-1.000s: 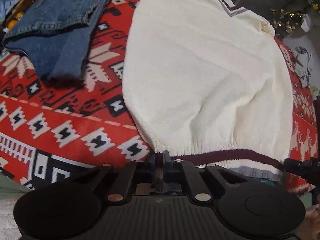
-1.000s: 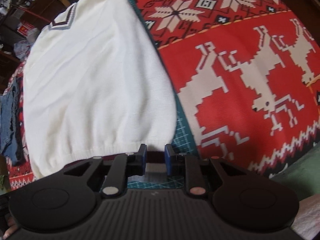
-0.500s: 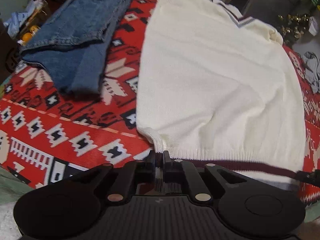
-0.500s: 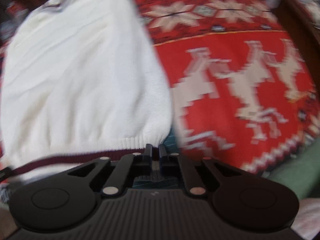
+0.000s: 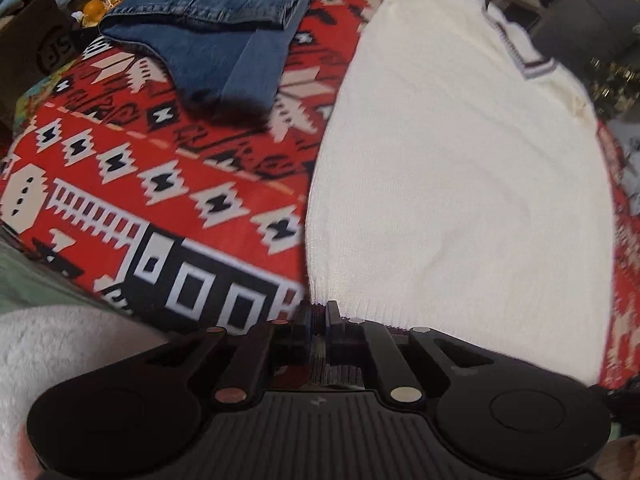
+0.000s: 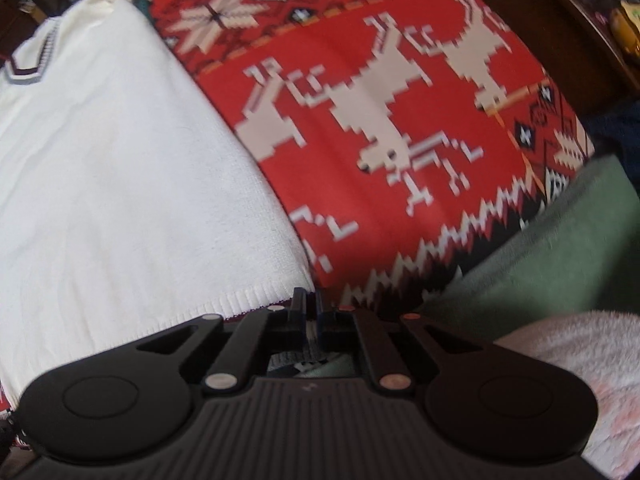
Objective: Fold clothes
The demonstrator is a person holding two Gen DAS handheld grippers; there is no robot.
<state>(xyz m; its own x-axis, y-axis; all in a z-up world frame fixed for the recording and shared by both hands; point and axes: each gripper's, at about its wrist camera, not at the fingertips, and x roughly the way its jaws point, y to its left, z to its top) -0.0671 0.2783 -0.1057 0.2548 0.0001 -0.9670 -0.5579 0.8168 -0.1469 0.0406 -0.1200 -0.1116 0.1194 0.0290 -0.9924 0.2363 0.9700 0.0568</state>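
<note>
Left gripper (image 5: 319,312) and right gripper (image 6: 307,304): black ribbed bodies, round side discs, copper and silver rivets; fuzzy pale sleeves (image 6: 580,360).

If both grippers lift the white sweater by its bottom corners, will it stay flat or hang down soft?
The white sweater is a soft knit, so it will probably sag between the left gripper and right gripper. It lies spread wide on the red blanket, so its far end will likely drag.

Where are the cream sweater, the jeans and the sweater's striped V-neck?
cream sweater (image 5: 460,200): left wrist view, mid body.
jeans (image 5: 224,12): left wrist view, folded denim.
striped V-neck (image 6: 30,70): right wrist view, collar point.
</note>
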